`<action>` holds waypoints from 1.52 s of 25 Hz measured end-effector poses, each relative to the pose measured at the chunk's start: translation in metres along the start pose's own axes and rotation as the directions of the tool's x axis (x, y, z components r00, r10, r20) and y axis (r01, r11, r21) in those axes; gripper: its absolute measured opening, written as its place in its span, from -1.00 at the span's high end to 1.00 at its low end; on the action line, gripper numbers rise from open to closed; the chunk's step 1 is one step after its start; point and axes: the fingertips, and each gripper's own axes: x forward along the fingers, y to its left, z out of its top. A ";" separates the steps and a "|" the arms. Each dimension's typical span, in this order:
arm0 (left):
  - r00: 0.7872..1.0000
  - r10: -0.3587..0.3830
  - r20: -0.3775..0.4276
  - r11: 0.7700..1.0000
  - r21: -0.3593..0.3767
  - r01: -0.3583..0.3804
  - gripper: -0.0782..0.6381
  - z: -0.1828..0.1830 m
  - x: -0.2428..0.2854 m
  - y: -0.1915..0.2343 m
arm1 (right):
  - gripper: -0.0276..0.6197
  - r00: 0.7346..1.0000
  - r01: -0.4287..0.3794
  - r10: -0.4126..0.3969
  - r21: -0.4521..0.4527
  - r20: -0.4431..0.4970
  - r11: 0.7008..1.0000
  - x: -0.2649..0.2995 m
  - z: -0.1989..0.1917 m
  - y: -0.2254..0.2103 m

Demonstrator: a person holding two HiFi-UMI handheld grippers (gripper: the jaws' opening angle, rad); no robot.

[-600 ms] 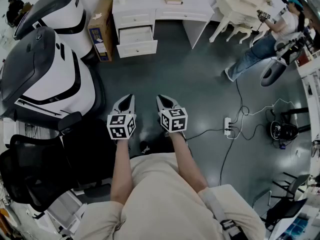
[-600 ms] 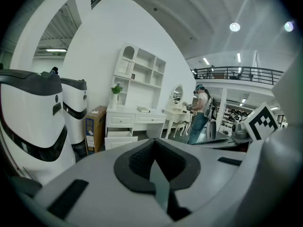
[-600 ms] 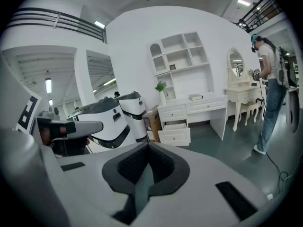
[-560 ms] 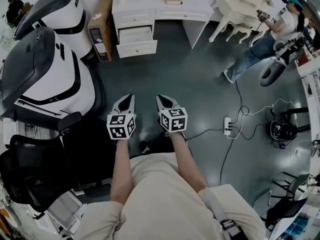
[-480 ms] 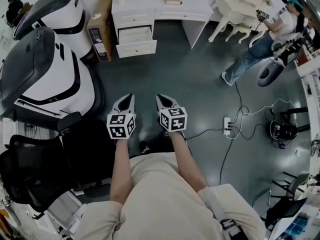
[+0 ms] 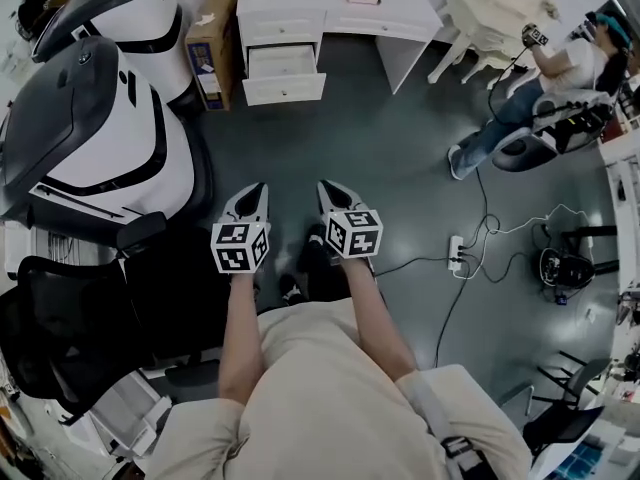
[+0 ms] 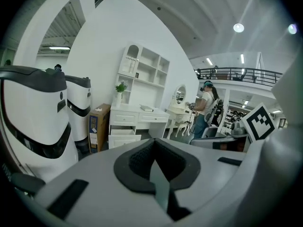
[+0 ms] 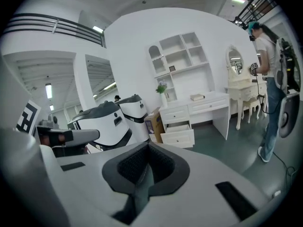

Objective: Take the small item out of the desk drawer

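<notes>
Grey floor [image 6: 380, 168] separates open drawer [image 6: 284, 88] from left claw [image 6: 252, 200] and right claw [image 6: 332, 198].

Finishes I'm reading
The left tongs [image 6: 259, 188] and right tongs [image 6: 323, 186] are showing matt grey plastic with rough black padding; the floor [image 6: 390, 158] is gleaming glossy dark, the surface [image 6: 405, 13] smooth painted white, the box [image 6: 210, 43] plain cardboard.
</notes>
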 end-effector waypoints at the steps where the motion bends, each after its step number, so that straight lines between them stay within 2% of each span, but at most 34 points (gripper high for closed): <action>1: 1.000 0.006 0.003 1.000 -0.011 -0.006 0.73 0.000 0.001 0.005 | 0.84 1.000 -0.013 0.013 0.008 0.006 1.000 0.004 0.000 0.002; 5: 1.000 0.004 0.029 0.999 -0.040 -0.003 0.73 0.004 0.010 0.016 | 0.84 0.997 -0.070 0.068 0.059 0.033 0.996 0.022 0.006 0.002; 12: 0.998 0.053 0.027 0.997 -0.058 -0.051 0.73 0.030 0.047 0.069 | 0.84 0.995 -0.101 0.100 0.051 0.021 0.994 0.092 0.038 -0.004; 18: 0.997 0.075 0.009 0.995 -0.069 -0.075 0.73 0.058 0.098 0.113 | 0.84 0.989 -0.146 0.147 0.088 0.001 0.985 0.164 0.073 -0.015; 22: 0.996 0.090 0.002 0.994 -0.067 -0.089 0.73 0.077 0.135 0.138 | 0.84 0.976 -0.216 0.217 0.107 0.001 0.970 0.209 0.100 -0.018; 28: 0.992 0.128 -0.020 0.991 -0.021 -0.129 0.73 0.110 0.190 0.162 | 0.84 0.975 -0.221 0.223 0.066 -0.017 0.973 0.263 0.140 -0.047; 34: 0.990 0.141 -0.025 0.990 -0.007 -0.141 0.73 0.133 0.243 0.178 | 0.84 0.962 -0.270 0.272 0.086 -0.006 0.959 0.302 0.167 -0.080; 38: 0.988 0.151 -0.041 0.988 -0.018 -0.152 0.73 0.137 0.278 0.181 | 0.84 0.962 -0.268 0.272 0.105 -0.025 0.958 0.319 0.173 -0.112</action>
